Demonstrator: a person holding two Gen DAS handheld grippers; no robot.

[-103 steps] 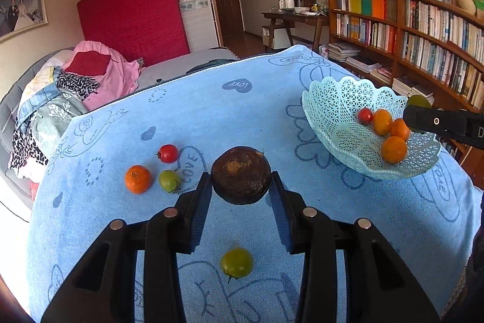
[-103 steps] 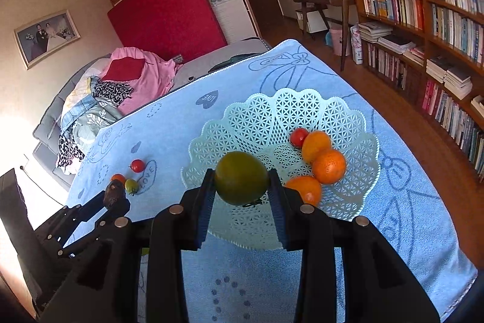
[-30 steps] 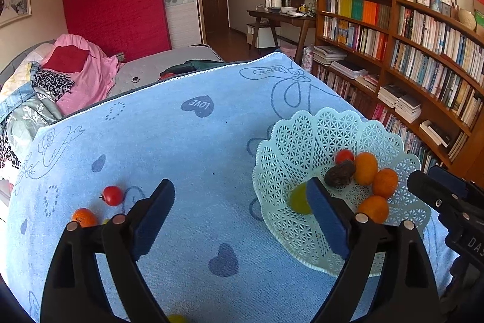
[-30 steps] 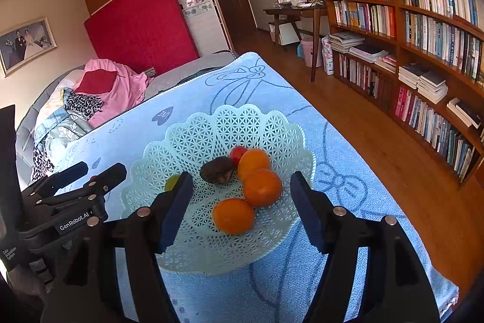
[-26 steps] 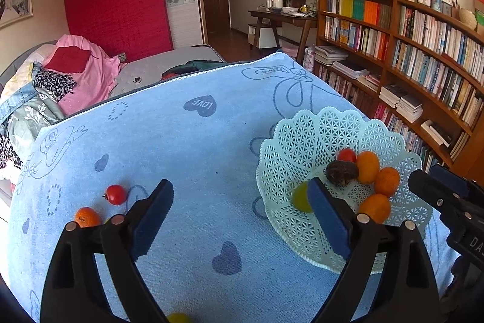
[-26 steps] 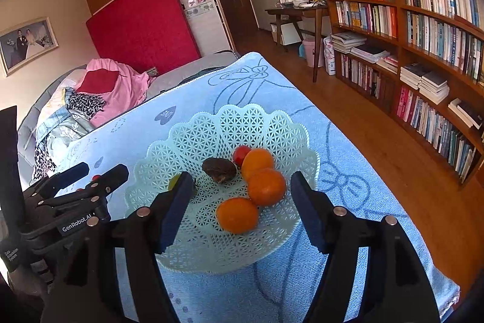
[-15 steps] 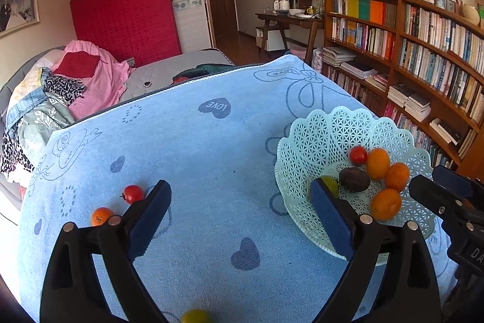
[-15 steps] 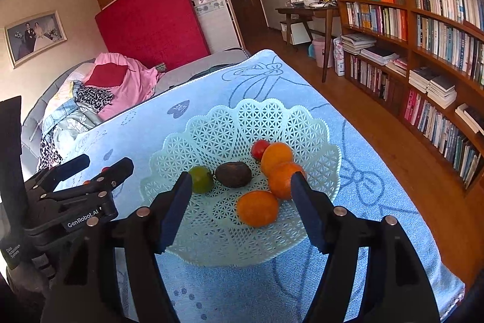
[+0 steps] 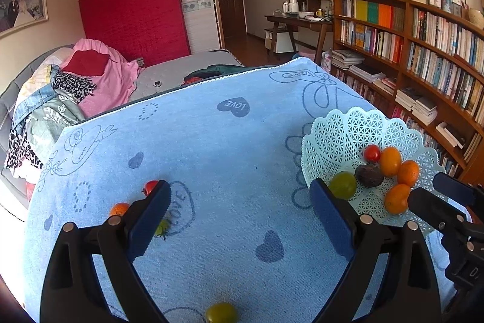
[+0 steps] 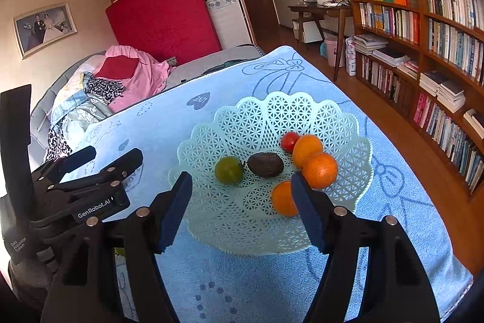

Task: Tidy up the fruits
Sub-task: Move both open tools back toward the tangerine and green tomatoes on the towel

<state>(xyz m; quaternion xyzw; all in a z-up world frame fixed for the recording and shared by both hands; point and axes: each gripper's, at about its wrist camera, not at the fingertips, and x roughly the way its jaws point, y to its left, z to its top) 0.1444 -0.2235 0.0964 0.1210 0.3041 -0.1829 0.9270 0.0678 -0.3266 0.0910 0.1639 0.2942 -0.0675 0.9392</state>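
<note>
A pale green lattice basket (image 10: 272, 114) (image 9: 341, 135) on the blue cloth holds a green fruit (image 10: 229, 170), a dark brown fruit (image 10: 265, 165), a red tomato (image 10: 289, 140) and three oranges (image 10: 320, 170). My right gripper (image 10: 240, 203) is open and empty above the basket's near rim. My left gripper (image 9: 239, 208) is open and empty over the cloth, left of the basket. On the cloth lie a red tomato (image 9: 148, 186), a small orange (image 9: 119, 208), a green tomato (image 9: 161, 228) partly hidden by the left finger, and another green fruit (image 9: 220, 312) at the bottom edge.
The blue cloth (image 9: 211, 141) covers a table that drops off at the right toward a wooden floor and bookshelves (image 10: 438, 35). A bed with piled clothes (image 9: 75, 80) lies beyond the far edge. The right gripper's body (image 9: 447, 220) shows beside the basket.
Both grippers let go of their fruit: the green and dark brown fruits now lie in the basket. Both grippers stand open. The left gripper has drifted left, away from the basket.
</note>
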